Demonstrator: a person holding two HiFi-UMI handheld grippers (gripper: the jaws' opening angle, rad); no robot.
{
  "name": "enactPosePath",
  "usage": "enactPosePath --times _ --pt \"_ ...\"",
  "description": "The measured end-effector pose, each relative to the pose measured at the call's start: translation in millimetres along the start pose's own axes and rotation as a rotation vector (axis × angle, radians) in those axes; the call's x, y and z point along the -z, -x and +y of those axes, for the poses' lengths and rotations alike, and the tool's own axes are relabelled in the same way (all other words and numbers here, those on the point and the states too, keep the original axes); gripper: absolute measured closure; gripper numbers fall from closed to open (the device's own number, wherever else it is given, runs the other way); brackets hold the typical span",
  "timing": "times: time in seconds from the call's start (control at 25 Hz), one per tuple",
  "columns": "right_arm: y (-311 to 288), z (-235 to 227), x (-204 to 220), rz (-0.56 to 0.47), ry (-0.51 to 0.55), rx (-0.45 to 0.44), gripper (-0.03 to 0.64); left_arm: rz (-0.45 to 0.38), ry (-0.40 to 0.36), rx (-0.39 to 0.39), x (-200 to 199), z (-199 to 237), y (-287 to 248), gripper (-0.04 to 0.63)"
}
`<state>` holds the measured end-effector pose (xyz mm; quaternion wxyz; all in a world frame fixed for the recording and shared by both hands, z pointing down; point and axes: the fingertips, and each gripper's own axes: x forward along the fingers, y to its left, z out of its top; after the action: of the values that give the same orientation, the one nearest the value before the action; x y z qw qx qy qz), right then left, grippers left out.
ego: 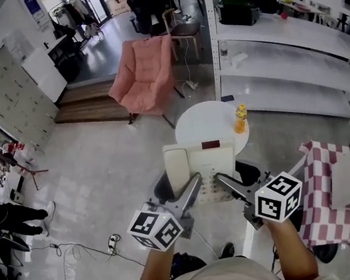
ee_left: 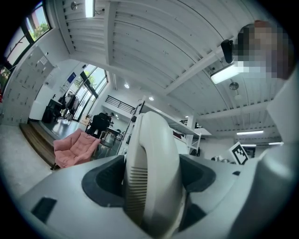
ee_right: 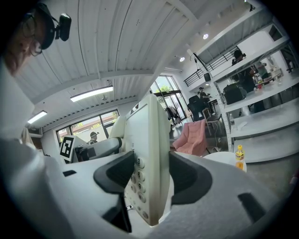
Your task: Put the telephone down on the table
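Here, the person is holding the white desk telephone [ego: 201,165] up with both grippers; in the head view it is overlapping the near edge of the round white table [ego: 201,120]. The left gripper [ego: 193,183] is clamping the handset [ee_left: 152,172] between its jaws. The right gripper [ego: 224,181] is pinching the keypad side of the telephone base [ee_right: 150,172]. A yellow bottle [ego: 241,118] is standing upright on the table's right part, and a pink armchair [ego: 146,75] is sitting beyond the table.
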<state>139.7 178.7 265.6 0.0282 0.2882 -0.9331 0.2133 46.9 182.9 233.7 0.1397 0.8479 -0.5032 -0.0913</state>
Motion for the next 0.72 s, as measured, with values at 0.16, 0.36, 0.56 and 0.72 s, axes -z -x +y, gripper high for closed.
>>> enactPosePath --times 0.16,0.36,0.56,0.72 --pt "2 -6 -4 -0.020 -0.007 0.008 0.397 0.005 -0.016 0.011 -2 -3 -8 0.250" --pt "-5 -15 -11 -0.034 -0.008 0.034 0.397 0.006 -0.022 0.041 -6 4 -22 0.250" --pt "-29 -33 -22 -0.040 -0.009 0.100 0.399 0.020 -0.005 0.106 -13 29 -49 0.250" --pt "-60 -50 -34 -0.055 -0.026 0.166 0.397 0.045 -0.011 0.175 -22 60 -78 0.250"
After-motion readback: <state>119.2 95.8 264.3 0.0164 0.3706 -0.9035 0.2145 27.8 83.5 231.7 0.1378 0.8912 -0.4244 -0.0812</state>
